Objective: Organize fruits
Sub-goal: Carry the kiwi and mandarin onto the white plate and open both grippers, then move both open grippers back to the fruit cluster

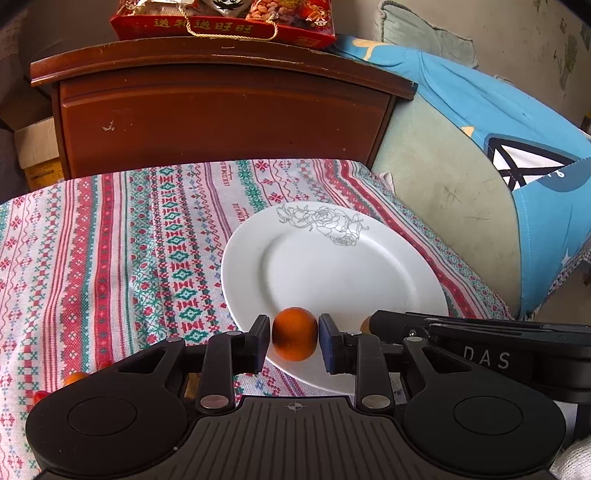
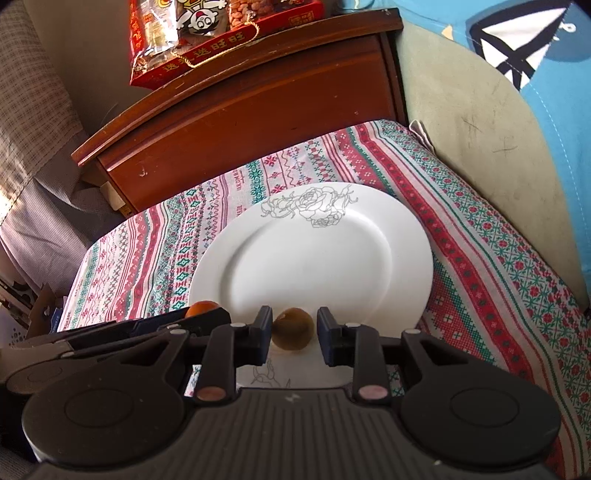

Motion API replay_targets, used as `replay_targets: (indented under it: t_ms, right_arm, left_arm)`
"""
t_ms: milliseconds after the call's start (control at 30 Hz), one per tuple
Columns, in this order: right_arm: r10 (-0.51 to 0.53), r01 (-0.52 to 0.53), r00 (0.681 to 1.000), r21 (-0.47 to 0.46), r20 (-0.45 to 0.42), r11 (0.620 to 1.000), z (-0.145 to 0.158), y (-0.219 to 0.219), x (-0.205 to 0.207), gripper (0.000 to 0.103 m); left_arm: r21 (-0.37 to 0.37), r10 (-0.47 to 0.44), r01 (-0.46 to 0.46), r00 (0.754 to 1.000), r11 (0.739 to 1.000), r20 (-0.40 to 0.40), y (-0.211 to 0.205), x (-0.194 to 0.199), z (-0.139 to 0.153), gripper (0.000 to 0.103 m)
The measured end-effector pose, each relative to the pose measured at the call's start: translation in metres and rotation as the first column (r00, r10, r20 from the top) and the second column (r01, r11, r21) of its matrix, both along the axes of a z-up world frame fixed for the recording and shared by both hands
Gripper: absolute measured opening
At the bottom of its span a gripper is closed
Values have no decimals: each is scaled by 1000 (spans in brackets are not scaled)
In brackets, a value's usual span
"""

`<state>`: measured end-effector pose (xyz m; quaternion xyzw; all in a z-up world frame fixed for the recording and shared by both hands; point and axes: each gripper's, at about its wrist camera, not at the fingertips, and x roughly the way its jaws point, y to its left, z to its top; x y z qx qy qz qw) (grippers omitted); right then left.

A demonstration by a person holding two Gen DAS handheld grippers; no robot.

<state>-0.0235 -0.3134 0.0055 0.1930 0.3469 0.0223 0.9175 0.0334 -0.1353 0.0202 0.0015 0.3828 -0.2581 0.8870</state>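
A white plate (image 1: 332,266) with a grey rose drawing lies on a patterned red, green and white cloth (image 1: 110,240). In the left wrist view my left gripper (image 1: 294,334) is shut on a small orange (image 1: 294,343) over the plate's near rim, both pads against its sides. In the right wrist view a brownish round fruit (image 2: 293,328) rests on the plate (image 2: 314,266) between the fingers of my right gripper (image 2: 293,328). It sits against the left pad, with a thin gap at the right pad. The orange (image 2: 201,308) shows at the left there.
A brown wooden cabinet (image 1: 221,110) stands behind the cloth, with a red gift box of snacks (image 1: 221,22) on top. A green cushion and blue fabric (image 1: 517,129) rise to the right. Small orange and red fruits (image 1: 75,377) lie on the cloth at the lower left.
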Motion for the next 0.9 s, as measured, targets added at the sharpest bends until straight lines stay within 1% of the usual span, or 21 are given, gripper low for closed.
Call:
replay_targets:
  t_ms: [67,133,267,300,400,433,533,600,667,733,900]
  right_arm:
    - [-41,41,999,-7,12,999,2,-7,1,30]
    - [-88,88,996,-16,16,996,2,-14,3,35]
    - [-186,186,983,-44,13,982,-1,-28,7,37]
    - [-201,201,980,-51,11,978,-2,-31,8,40]
    - [-227,227,974,-69,11,971,-7,-37,11,42]
    - [-230,230,973,-80,4,970,-8,-37,12,44]
    - [-247,246,969,-72,-11,967,-11,-41,14,45]
    - [-228,226,973,-58,-22,972,-14,-41,15,45]
    - [-222,220,975,-74,-19,973,-14,-39,16,46]
    - [-209,207,978,-82,-18,975,-15,-37,16,50]
    - [-184,181,983,-116,-18,977,-15,-27,15,50]
  left_arm:
    - [-9,-4,4,1000,1000,3,-1,1,0,29]
    - [-7,9,-9,1000,1000,5,-1,1,0,32]
    - [1,28,-28,999,1000,18,2,1,-1,33]
    - [8,31,-31,999,999,21,2,1,-1,34]
    - [27,40,-41,999,999,34,1,0,-1,36]
    - [30,40,-41,999,999,35,2,-1,-1,37]
    - [36,46,-46,999,998,23,3,0,-2,37]
    - [34,54,-54,998,998,11,5,0,-4,37]
    - [46,58,-59,998,997,10,5,0,-5,37]
    - [61,62,-63,998,996,10,5,0,-5,38]
    - [75,83,-82,997,994,-6,13,-3,-5,40]
